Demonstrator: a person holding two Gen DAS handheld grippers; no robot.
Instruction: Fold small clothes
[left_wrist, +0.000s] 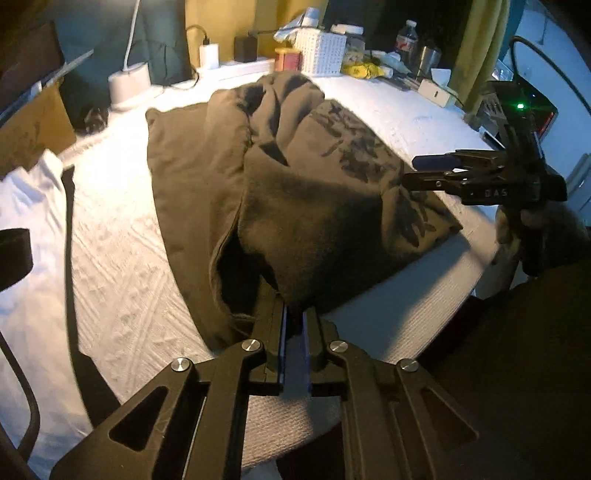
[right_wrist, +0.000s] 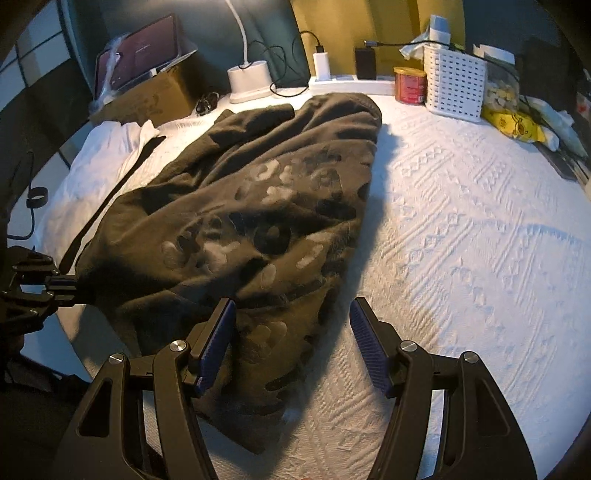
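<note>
A dark olive printed garment (left_wrist: 295, 177) lies bunched and partly folded on the white textured table cover (left_wrist: 122, 258). My left gripper (left_wrist: 294, 314) is shut on the garment's near edge and lifts that fold slightly. My right gripper (right_wrist: 291, 314) is open, its left finger resting on the garment's (right_wrist: 251, 206) near corner, its right finger over bare cover (right_wrist: 461, 240). The right gripper also shows in the left wrist view (left_wrist: 424, 170) at the garment's right edge. The left gripper shows in the right wrist view (right_wrist: 70, 284), holding the cloth's left edge.
A white garment (right_wrist: 110, 147) lies at the left. Along the back stand a cardboard box with a tablet (right_wrist: 147, 92), a white lamp base (right_wrist: 247, 79), a power strip (right_wrist: 351, 83), a red tin (right_wrist: 408, 85), a white basket (right_wrist: 456, 85) and yellow packets (right_wrist: 513, 122).
</note>
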